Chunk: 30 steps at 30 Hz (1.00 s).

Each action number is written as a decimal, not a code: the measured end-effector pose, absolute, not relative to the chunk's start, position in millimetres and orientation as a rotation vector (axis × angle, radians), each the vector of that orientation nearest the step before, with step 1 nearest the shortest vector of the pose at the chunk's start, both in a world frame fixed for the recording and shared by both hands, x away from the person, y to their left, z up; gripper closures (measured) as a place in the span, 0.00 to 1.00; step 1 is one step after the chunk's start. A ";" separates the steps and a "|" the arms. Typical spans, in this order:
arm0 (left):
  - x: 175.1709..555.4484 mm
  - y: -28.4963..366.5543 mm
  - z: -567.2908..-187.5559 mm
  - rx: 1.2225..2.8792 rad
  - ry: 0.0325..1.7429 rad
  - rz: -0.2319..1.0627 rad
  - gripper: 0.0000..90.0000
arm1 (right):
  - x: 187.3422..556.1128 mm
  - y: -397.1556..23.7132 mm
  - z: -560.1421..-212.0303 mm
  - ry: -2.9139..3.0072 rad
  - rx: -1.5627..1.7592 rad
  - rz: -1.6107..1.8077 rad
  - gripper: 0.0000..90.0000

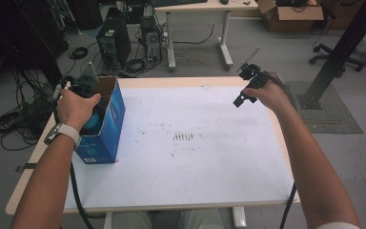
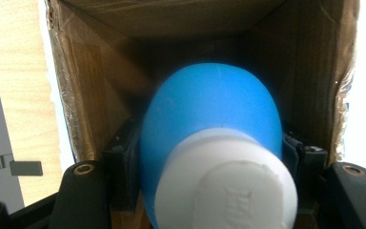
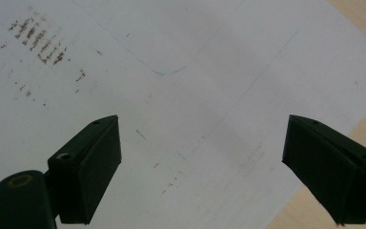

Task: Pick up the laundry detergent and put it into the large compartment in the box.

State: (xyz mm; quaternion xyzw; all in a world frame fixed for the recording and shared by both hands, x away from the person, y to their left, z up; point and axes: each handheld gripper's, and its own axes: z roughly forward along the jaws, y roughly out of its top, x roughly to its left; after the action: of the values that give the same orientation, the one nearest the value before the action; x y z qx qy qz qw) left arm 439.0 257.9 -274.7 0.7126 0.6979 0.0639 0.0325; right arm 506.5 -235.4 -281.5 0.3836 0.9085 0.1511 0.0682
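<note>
A blue cardboard box (image 1: 106, 129) stands open-topped at the table's left edge. My left gripper (image 1: 83, 88) reaches down into its mouth, shut on a blue bottle with a white cap (image 2: 209, 143). The bottle hangs between the brown inner walls of the box (image 2: 310, 62), both jaws pressed against its sides. The left hand (image 1: 76, 107) covers most of the gripper from above. My right gripper (image 1: 248, 86) hovers over the table's far right part, open, with nothing between its fingers (image 3: 90, 167) and bare white sheet under them.
A white sheet (image 1: 186, 143) with small dark smudges (image 1: 185, 137) covers the wooden table (image 1: 24, 191). Beyond the far edge stand computer towers (image 1: 114, 43), cables, a desk (image 1: 200, 28) and a cardboard box (image 1: 290, 16). A black post (image 1: 343, 47) rises at the right.
</note>
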 end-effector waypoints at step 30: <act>441.2 261.4 -274.1 2.187 2.166 0.177 0.35 | 504.5 -236.7 -283.0 2.746 1.149 0.446 0.14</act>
State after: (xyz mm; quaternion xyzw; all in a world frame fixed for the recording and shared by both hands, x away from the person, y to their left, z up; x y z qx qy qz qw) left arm 441.2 261.4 -274.1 0.7090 0.7023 0.0573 0.0292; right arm 504.5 -236.7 -283.0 0.3810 0.9103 0.1480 0.0656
